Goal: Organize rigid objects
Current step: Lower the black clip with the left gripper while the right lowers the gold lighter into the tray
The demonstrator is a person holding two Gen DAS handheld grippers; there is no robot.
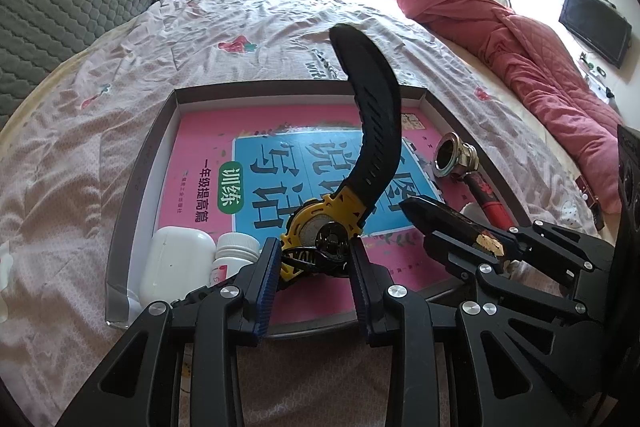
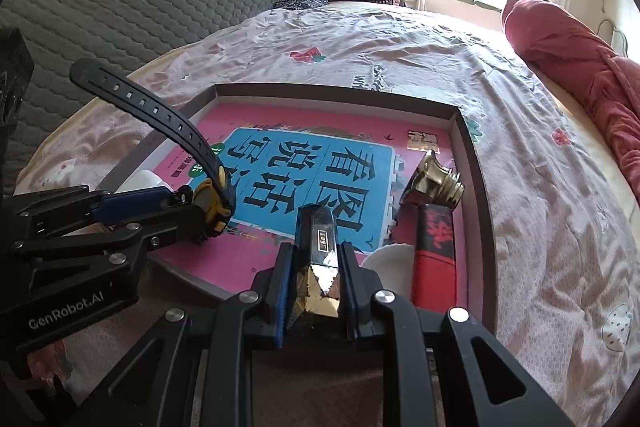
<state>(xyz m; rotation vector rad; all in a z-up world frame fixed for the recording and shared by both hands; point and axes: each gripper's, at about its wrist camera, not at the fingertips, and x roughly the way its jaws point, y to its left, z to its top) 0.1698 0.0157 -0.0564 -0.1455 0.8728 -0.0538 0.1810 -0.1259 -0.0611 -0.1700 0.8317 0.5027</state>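
**A:** Where does the watch (image 1: 320, 227) sit against the tray (image 1: 132, 183)?

**B:** Its yellow case is clamped between the pads of the left gripper (image 1: 314, 259), over the tray's near edge. In the left wrist view the black strap runs from the case up toward twelve o'clock, bending slightly to one. So the long axis lies nearly along the line the fingers point, standing up off the pink book (image 1: 208, 143) rather than flat on it.

**B:** The right gripper (image 2: 316, 283) is closed on a dark faceted block with gold foil (image 2: 318, 251), which points at twelve o'clock in its own view, also over the near edge.

**A:** What's already inside?

**B:** From the watch, a white case (image 1: 176, 263) and a small white bottle (image 1: 236, 251) lie at nine o'clock in the near left corner. A brass fitting (image 1: 456, 155) and a red tube (image 1: 490, 203) lie at about two o'clock along the right wall.

**A:** Which hand is nearer the free space?

**B:** The left, I'd judge. The open book cover is straight ahead of the watch at twelve. The strap would need laying down forward, clear of the bottle.
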